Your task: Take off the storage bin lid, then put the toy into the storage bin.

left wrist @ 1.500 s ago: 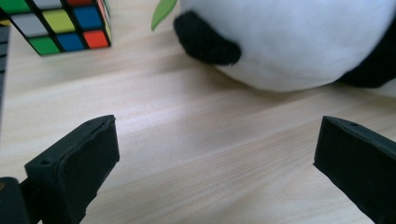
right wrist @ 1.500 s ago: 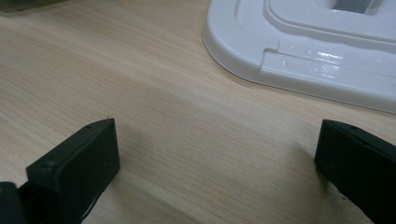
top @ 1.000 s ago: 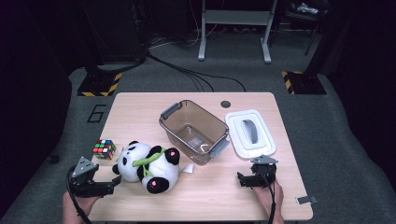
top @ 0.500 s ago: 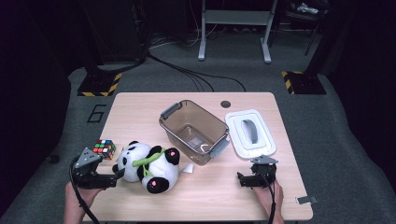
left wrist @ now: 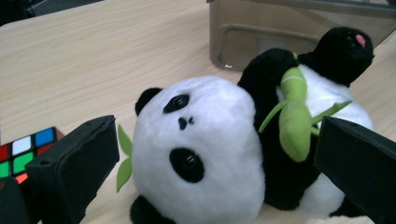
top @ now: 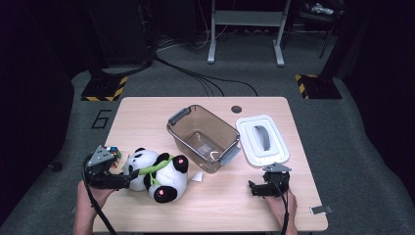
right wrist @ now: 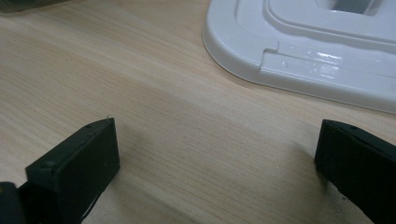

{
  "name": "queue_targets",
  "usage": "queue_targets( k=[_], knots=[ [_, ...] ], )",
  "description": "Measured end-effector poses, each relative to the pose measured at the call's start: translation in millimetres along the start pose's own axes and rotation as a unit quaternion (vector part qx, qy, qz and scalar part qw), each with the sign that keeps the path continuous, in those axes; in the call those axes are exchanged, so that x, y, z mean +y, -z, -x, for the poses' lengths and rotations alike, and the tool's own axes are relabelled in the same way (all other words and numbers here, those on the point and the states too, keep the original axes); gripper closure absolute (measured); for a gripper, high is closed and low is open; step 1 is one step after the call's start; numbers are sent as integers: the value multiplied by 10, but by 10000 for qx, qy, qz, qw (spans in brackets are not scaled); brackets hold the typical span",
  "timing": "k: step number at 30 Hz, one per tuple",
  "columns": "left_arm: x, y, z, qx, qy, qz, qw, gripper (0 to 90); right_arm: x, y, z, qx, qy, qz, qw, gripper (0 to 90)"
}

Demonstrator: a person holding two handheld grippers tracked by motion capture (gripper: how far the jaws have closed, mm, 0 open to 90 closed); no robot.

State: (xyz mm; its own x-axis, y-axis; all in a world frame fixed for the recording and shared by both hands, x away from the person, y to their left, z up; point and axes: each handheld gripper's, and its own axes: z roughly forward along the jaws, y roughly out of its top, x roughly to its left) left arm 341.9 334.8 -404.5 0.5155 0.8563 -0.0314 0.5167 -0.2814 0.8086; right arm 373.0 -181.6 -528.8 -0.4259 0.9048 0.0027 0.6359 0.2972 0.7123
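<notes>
Reaching for the plush panda point(left wrist: 219, 154) is judged to be the step in hand: the left gripper point(top: 128, 179) is held at about 8 o'clock on the table point(top: 147, 117), its jaws spread wide, and in the left gripper view the toy's white head is framed between them without being touched yet. The panda is seen lying on its back near the front left of the table, at 3 o'clock from that gripper, with a green bamboo sprig point(left wrist: 295, 116) across its chest. For the next move, a short advance and a closing of the jaws on the soft head are called for, and then, as a judgement, a lift toward the clear bin point(top: 204, 138) just beyond the toy at 1 o'clock. The right gripper point(top: 255, 188) is rested at about 4 o'clock, jaws apart over bare wood, with the white lid point(top: 261, 140) at 12 o'clock from it. Counted: two grippers, one panda, one bin, one lid, and one puzzle cube point(top: 114, 153) tucked at 12 o'clock from the left gripper.
</notes>
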Motion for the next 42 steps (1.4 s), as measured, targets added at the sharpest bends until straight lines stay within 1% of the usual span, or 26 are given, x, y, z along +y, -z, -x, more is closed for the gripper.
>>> queue_targets(
  k=[1, 2, 4, 6, 7, 8, 9, 11, 13, 14, 15, 16, 21, 23, 24, 25, 29, 32, 33, 34, 35, 36, 37, 40, 41, 42],
  knots=[
    [33, -24, 20, -77, 6, -38, 10000, 0, -1, 0, 1, 5, 8, -4, 10000, 0],
    [77, -88, 51, -146, -99, -72, 9998, 0, 0, 0, 0, -3, -1, 0, 10000, 0],
    [117, -171, 99, -243, -159, -147, 9995, 0, -1, -1, 1, -12, 5, 1, 10000, 0],
    [131, -215, 127, -259, -185, -168, 9994, 0, -1, 1, 1, 4, 14, -3, 10000, 0],
    [143, -255, 152, -312, -219, -204, 9991, 0, -2, 2, 2, 7, 16, -5, 10000, 0],
    [160, -325, 208, -353, -246, -216, 9988, 0, -2, 1, 1, 4, 14, -3, 10000, 0],
    [167, -352, 227, -379, -299, -257, 9985, 0, -2, 1, 1, 2, 10, -3, 10000, 0],
    [170, -384, 255, -403, -284, -262, 9984, 0, 0, -2, -1, -17, -8, 6, 10000, 0],
    [172, -428, 278, -441, -331, -307, 9980, 1, -1, 0, 1, 3, 9, -2, 10000, 0],
    [171, -449, 284, -459, -341, -321, 9978, 35, 0, -1, 1, 3, 9, -1, 10000, 0],
    [170, -464, 288, -476, -346, -336, 9977, 35, 0, -1, 1, 3, 9, -1, 10000, 0],
    [167, -501, 295, -550, -382, -388, 9970, 66, 2, -4, -2, -20, -11, 10, 10000, 0],
    [177, -556, 322, -612, -456, -417, 9962, 91, 3, -5, -1, -22, -8, 11, 10000, 0],
    [188, -572, 328, -641, -504, -474, 9955, 107, 2, -4, -2, -24, -13, 12, 10000, 0],
    [190, -582, 333, -649, -535, -496, 9952, 141, 2, -4, -3, -26, -16, 12, 10000, 0],
    [188, -606, 343, -627, -562, -533, 9950, 146, 1, -4, -3, -26, -15, 12, 10000, 0],
    [182, -612, 352, -619, -544, -569, 9950, 163, 2, -4, -3, -28, -17, 13, 10000, 0],
    [183, -623, 360, -639, -564, -609, 9945, 264, 2, -4, -2, -24, -12, 12, 10000, 0],
    [175, -641, 373, -747, -571, -687, 9932, 329, 1, -4, -2, -22, -11, 11, 10000, 0],
    [175, -641, 373, -747, -571, -687, 9932, 401, 1, -4, -2, -22, -11, 11, 10000, 0],
    [160, -666, 386, -875, -539, -723, 9921, 401, 0, -2, 0, -11, 10, 2, 10000, 0],
    [146, -686, 404, -910, -542, -779, 9913, 502, 0, -2, -1, -12, 0, 3, 10000, 0],
    [130, -701, 422, -908, -555, -776, 9913, 502, 0, -2, -1, -12, 0, 3, 10000, 0],
    [109, -699, 430, -942, -546, -748, 9912, 647, -2, 1, 2, 6, 23, 1, 10000, 0],
    [102, -691, 431, -939, -564, -723, 9913, 647, -2, 1, 2, 7, 21, 1, 10000, 0],
    [97, -678, 426, -964, -565, -730, 9911, 683, -2, 1, 2, 7, 21, 1, 10000, 0]
  ],
)
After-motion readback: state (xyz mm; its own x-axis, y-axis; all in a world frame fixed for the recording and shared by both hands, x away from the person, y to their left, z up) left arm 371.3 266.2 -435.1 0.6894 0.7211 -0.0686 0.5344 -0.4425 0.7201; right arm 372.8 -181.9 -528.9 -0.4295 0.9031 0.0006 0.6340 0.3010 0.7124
